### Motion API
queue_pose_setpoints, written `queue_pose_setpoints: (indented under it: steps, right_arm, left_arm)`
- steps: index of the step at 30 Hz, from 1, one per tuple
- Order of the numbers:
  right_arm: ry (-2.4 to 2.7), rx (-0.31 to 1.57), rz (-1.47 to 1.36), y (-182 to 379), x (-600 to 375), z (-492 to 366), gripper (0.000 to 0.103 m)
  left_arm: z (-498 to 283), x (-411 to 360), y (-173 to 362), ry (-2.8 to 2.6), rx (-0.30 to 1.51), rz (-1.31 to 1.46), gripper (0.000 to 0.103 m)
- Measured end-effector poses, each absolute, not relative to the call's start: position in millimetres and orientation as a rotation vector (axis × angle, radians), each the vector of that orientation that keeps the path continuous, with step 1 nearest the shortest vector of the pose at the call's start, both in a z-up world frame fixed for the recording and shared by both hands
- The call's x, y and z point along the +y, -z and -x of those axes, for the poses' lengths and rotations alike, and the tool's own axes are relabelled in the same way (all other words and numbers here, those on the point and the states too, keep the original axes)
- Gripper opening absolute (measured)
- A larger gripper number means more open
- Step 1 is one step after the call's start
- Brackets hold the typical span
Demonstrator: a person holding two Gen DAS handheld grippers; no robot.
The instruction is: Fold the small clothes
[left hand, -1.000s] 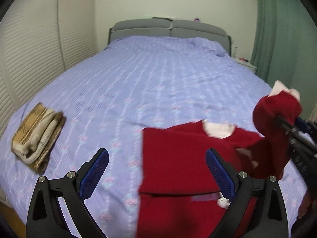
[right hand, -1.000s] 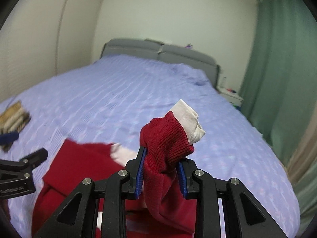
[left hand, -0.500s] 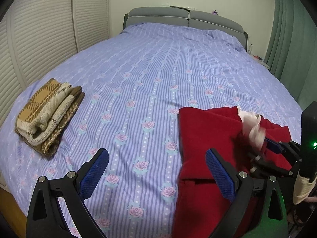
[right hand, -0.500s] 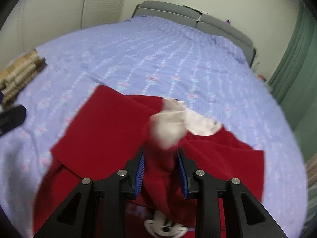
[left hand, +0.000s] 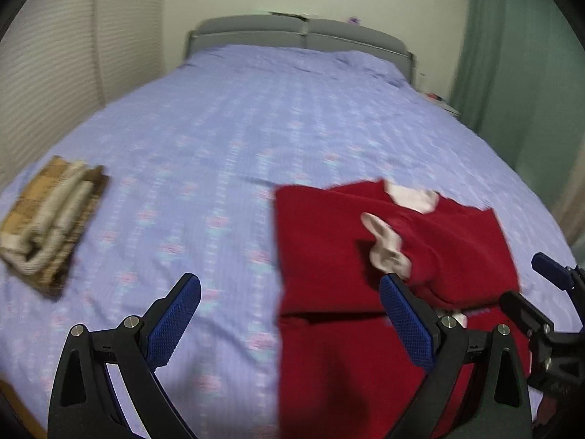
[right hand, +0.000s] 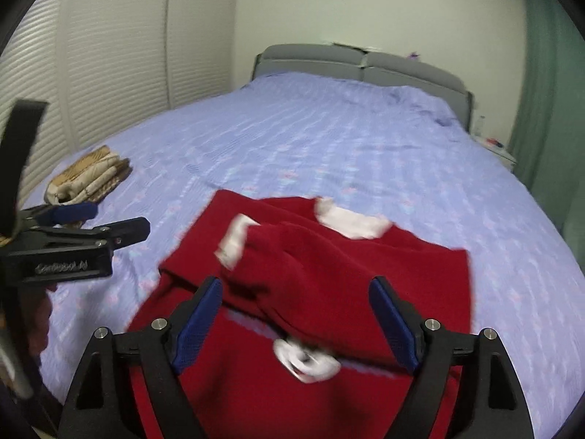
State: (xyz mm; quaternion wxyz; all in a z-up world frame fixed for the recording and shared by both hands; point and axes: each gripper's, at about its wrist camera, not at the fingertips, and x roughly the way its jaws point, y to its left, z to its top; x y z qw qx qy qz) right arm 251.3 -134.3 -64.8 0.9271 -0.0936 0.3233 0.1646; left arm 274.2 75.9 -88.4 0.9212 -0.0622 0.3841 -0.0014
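The red sweater lies on the bed, just ahead of and below the right claw, its collar at the far end and its hem running back under the claw. A sleeve with a pale cuff is laid across the body. The right claw's jaws are opening, nothing pinched between them. The left claw stands apart and empty, with the sweater's left edge ahead to its right. Both are near; the right looks nearer for the next fold.

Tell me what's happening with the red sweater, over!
Right gripper opening, sleeve released. Left gripper open, empty. Red sweater on bed, sleeve folded across. Nothing blocking.
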Motion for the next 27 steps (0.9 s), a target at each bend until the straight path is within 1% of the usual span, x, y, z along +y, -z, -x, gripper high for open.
queue_pose_setpoints:
  steps: [5,9,11,13,17,20,21,22,23,24,25,27]
  right_arm:
    - [-0.158,0.717,0.179,86.0,-199.4,-243.6,0.082]
    - [-0.105,0.771,0.113,102.7,-240.1,-246.8,0.082]
    - [-0.080,0.793,0.084,110.9,-256.7,-250.2,0.082]
    - [-0.070,0.804,0.055,116.3,-267.6,-252.9,0.082]
    - [-0.051,0.826,0.012,126.5,-284.0,-260.9,0.082]
    - [-0.054,0.846,0.003,134.3,-289.4,-267.2,0.082]
    - [-0.059,0.852,0.005,136.4,-289.5,-269.6,0.082]
    - [-0.063,0.855,0.009,137.5,-289.1,-270.9,0.082]
    - [-0.066,0.858,0.012,139.5,-288.7,-273.1,0.082]
    - [-0.070,0.867,0.012,142.7,-288.8,-276.0,0.082]
    - [-0.072,0.879,0.009,145.1,-289.2,-278.7,0.082]
    - [-0.079,0.893,0.005,150.0,-289.3,-282.9,0.082]
  left_arm:
    - [-293.2,45.8,102.9,0.142,0.822,0.190,0.100]
    - [-318.4,27.6,120.3,0.197,0.881,0.237,0.099]
    - [-331.3,21.7,131.4,0.208,0.926,0.270,0.097]
    - [-339.2,17.4,137.8,0.221,0.944,0.295,0.092]
    - [-348.7,13.4,141.9,0.255,0.957,0.348,0.086]
    - [-355.3,9.8,147.9,0.266,0.981,0.367,0.078]
    - [-356.7,7.8,148.6,0.271,0.983,0.362,0.070]
    - [-357.7,5.5,148.5,0.285,0.986,0.358,0.056]
    - [-358.6,2.9,147.4,0.311,0.993,0.366,0.050]
    - [-359.0,0.7,145.3,0.336,0.996,0.378,0.039]
    - [-359.3,-2.1,141.1,0.353,0.991,0.381,0.036]
    - [-358.0,-11.4,122.7,0.375,0.949,0.337,0.033]
